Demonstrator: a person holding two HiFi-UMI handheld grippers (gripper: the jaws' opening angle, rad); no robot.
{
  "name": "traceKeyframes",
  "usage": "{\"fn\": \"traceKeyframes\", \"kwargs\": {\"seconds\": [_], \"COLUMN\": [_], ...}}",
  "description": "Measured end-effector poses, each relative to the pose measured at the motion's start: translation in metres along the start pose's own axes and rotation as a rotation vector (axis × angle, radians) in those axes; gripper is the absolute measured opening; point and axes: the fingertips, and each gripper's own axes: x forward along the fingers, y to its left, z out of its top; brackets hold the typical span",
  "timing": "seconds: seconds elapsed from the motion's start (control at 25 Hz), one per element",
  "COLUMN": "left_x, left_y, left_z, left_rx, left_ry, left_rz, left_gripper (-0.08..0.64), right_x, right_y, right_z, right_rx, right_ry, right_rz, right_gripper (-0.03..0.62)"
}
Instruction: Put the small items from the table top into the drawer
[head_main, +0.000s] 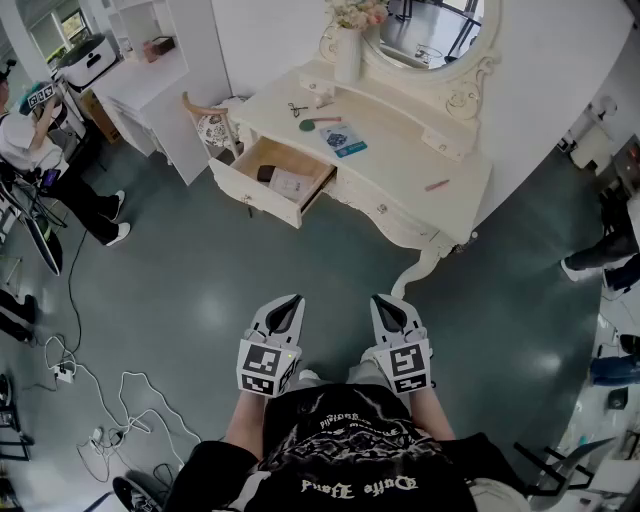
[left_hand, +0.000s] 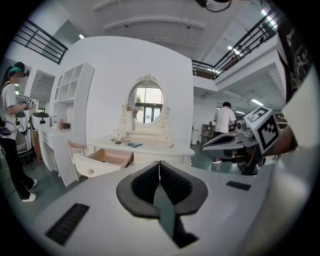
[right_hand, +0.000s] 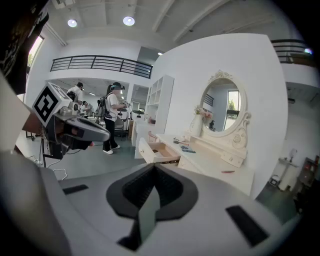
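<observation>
We see scissors (head_main: 297, 108), blue booklet (head_main: 344, 140) and pink pen (head_main: 437, 185) lying on the tabletop (head_main: 400, 155). The drawer (head_main: 258, 194) stands open. Left hand-held gripper (head_main: 284, 310) and right hand-held gripper (head_main: 391, 308) have jaws together, empty, over the floor (head_main: 200, 300), well apart from the tabletop.

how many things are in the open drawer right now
2: a small dark item in the drawer's left part and a flat white item beside it. More may be hidden where the drawer runs under the tabletop.

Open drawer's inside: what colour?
Light wood brown inside the drawer, cream outside; clearest in the head view.
</observation>
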Motion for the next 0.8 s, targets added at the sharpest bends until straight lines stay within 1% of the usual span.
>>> {"fn": "traceKeyframes", "kwargs": {"seconds": [0.16,0.4,0.6,0.8], "left_x": [-0.006,-0.009,-0.002,0.015], "left_y": [0.003,0.004,0.006,0.017], "left_z": [-0.002,-0.007,-0.007,-0.004], "left_rx": [-0.002,0.012,-0.020,-0.033], "left_ry": [-0.005,0.007,0.003,0.007], "left_rz": [-0.010,-0.007,-0.001,0.029], "left_gripper": [0.017,0.017,0.017,0.017], "right_x": [0.002,0.002,0.006,0.028], "right_y": [0.005,0.004,-0.009,-0.022], "right_z": [0.002,0.006,0.010,0.008], "right_rx": [-0.025,0.014,0.007,0.027], "right_ry": [-0.003,-0.019,-0.030,-0.012], "right_rz": [-0.011,-0.029,-0.043,0.012], "right_gripper": [0.009,0.009,0.011,0.011]}}
